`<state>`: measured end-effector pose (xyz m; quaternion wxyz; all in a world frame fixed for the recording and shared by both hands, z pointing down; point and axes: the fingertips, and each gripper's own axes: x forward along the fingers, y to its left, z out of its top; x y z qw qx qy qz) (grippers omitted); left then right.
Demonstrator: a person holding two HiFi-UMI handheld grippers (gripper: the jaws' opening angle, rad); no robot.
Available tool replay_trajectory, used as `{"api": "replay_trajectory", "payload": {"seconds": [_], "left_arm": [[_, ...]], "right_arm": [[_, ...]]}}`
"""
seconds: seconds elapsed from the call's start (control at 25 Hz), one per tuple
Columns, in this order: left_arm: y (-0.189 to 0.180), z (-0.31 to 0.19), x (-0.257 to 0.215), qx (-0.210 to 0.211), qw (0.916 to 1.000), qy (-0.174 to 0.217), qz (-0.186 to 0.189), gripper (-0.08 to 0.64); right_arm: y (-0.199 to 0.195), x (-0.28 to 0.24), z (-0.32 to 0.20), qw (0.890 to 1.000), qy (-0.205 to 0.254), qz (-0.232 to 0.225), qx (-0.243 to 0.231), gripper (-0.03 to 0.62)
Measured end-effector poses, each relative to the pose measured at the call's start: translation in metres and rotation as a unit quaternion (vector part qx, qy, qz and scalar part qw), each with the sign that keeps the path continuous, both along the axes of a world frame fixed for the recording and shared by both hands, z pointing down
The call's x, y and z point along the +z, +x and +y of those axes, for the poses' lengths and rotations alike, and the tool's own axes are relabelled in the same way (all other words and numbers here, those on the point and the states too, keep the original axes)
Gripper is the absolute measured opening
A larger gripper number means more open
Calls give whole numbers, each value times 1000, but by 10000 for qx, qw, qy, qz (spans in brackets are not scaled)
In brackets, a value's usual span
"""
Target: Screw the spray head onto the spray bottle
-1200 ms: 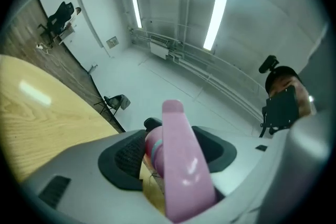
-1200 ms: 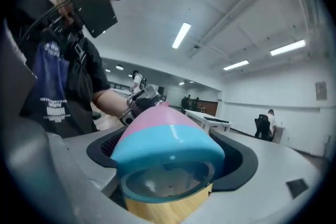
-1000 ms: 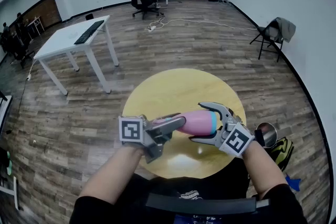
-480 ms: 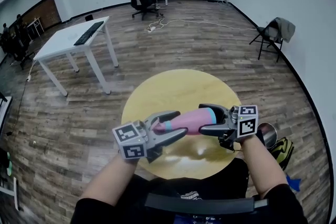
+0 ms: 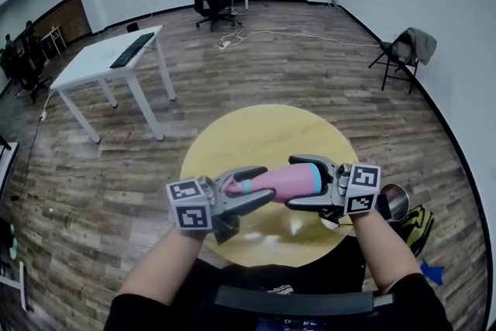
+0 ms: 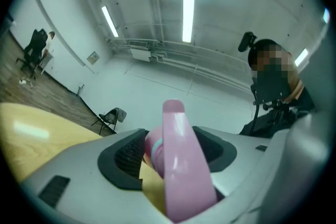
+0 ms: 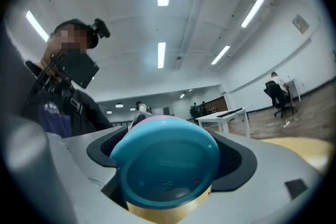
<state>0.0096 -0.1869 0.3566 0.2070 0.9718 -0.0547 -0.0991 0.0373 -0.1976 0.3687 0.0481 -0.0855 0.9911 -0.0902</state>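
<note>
- The underside of the blue base [image 7: 165,168] carries a line of raised lettering and a few small marks, too faint to read.
- Each gripper's marker cube [image 5: 362,188] shows black-and-white square patterns; they carry no words.
- The pink spray bottle [image 5: 291,181] is in the air over the near half of the round yellow table [image 5: 256,128], clear of its top.
- Its long axis lies nearly level, crosswise over the table. The blue base points to the table's right side and sits slightly higher. The spray head [image 5: 236,186], with a teal ring [image 5: 246,186] at the neck, points to the left side.
- The left gripper [image 5: 266,182], over the table's near left part, is closed on the spray head, which stands between its pads.
- The right gripper [image 5: 291,182], over the table's near right part, is clamped wide around the base end. Its jaws have just drawn in a little, and the base fills the gap between them.
</note>
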Motion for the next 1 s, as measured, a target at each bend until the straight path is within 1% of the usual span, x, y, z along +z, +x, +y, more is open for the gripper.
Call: {"api": "replay_trajectory", "payload": {"seconds": [0.04,0.08,0.12,0.16,0.2,0.24,0.28,0.32,0.4,0.52,0.56,0.6,0.64,0.68,0.72,0.76,0.8,0.88,1.0], "left_arm": [[-3,-6,5,16,9990,-442,117,322],[-8,-15,12,-8,9940,-1053,302,315],[-14,-27,21,-52,9829,-1755,560,306],[-20,-37,29,-74,9671,-2394,860,283],[-25,-44,33,-61,9525,-2828,1129,263],[-27,-45,35,-36,9447,-3011,1297,259],[-28,-43,34,-25,9446,-2994,1346,259],[-28,-40,32,-29,9489,-2873,1304,259],[-24,-35,27,-42,9608,-2544,1098,259],[-17,-26,17,-7,9773,-1994,711,275],[-14,-21,15,30,9821,-1797,558,282],[-12,-16,14,81,9865,-1592,380,290],[-8,-10,15,142,9902,-1380,179,300],[-5,-5,16,205,9929,-1168,-25,305],[-1,1,18,262,9947,-969,-212,308],[2,5,20,309,9956,-807,-361,311],[3,8,23,346,9959,-704,-461,311],[5,11,25,399,9958,-650,-512,315],[4,9,26,381,9964,-589,-479,313]], "right_arm": [[-3,8,2,9969,596,488,126,483],[-7,21,4,9828,1381,1184,311,483],[-11,36,5,9542,2231,1927,509,482],[-16,49,6,9190,2977,2500,652,479],[-21,56,7,8912,3498,2801,711,477],[-24,58,9,8775,3763,2885,714,477],[-25,58,11,8765,3812,2856,698,476],[-23,56,12,8840,3705,2768,682,474],[-19,50,12,9077,3281,2534,655,472],[-17,45,11,9373,2653,2199,520,472],[-16,44,11,9497,2350,2024,437,472],[-15,43,12,9634,1948,1813,324,472],[-12,42,12,9760,1481,1583,188,472],[-9,41,13,9857,1020,1343,46,472],[-6,39,13,9917,629,1114,-86,472],[-5,35,14,9950,341,924,-191,472],[-4,32,14,9965,155,785,-260,471],[-4,25,14,9975,7,634,-310,471],[-5,21,12,9974,8,657,-300,471]]}}
